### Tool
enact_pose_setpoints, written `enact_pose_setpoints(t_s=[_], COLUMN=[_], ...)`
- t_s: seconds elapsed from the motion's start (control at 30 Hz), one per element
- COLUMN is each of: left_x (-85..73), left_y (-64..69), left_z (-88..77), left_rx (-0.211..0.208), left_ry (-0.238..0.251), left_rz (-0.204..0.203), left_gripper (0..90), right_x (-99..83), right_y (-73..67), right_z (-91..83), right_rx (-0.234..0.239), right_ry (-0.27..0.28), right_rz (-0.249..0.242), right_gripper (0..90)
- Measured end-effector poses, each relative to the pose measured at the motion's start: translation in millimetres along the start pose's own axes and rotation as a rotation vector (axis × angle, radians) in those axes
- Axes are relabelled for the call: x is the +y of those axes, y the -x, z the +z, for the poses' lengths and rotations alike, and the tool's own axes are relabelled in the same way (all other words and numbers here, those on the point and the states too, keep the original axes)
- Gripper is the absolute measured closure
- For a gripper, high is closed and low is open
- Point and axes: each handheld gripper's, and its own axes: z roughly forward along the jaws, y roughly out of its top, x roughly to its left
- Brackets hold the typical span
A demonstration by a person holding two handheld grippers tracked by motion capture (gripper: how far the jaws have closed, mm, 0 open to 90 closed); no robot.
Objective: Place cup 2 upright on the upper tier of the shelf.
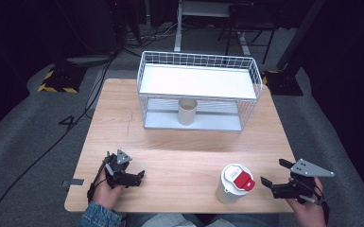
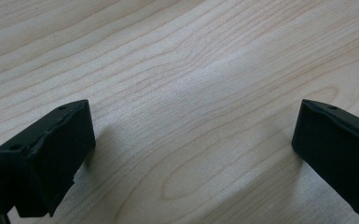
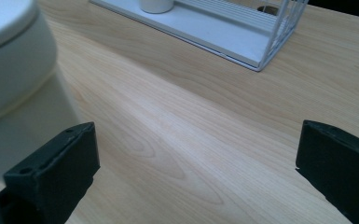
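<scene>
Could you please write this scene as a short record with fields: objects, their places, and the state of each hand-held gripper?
surface: wooden table
near object: white lidded cup with a red tab on the lid, upright, at the front right
far object: white wire shelf at the back of the table
inside shelf: plain open cup, upright on the lower level
left hand-held gripper: open, low over bare wood, holds nothing
right hand-held gripper: open, just right of the lidded cup, not touching it
</scene>
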Motion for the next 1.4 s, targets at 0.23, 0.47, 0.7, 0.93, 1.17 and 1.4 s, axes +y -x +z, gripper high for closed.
enact_pose_setpoints(t_s=[0.23,0.47,0.7,0.93,1.17,1.4], left_x=[0.3,0.6,1.1,1.7,3.5,3.2], left_y=[0.1,0.2,0.3,0.9,3.4,4.0], left_z=[0.3,0.7,1.1,1.7,3.4,3.2], left_rx=[0.0,0.002,0.002,0.005,0.019,0.023], left_ry=[-0.001,0.001,0.0,0.001,0.001,0.003], left_rz=[-0.002,-0.003,-0.004,-0.01,-0.028,-0.034], left_gripper=[0.0,0.0,0.0,0.0,0.0,0.0], right_x=[0.3,1.9,3.6,1.8,3.3,2.6], right_y=[-13.5,-34.2,-53.7,-64.4,-75.4,-79.6], right_z=[-11.1,-21.6,-18.4,-4.3,10.4,27.7], right_rx=[0.029,0.067,0.114,0.176,0.224,0.278], right_ry=[0.002,0.004,-0.004,-0.008,0.026,0.038], right_rz=[-0.005,-0.029,-0.051,-0.056,-0.075,-0.082], right_gripper=[0.0,0.0,0.0,0.0,0.0,0.0])
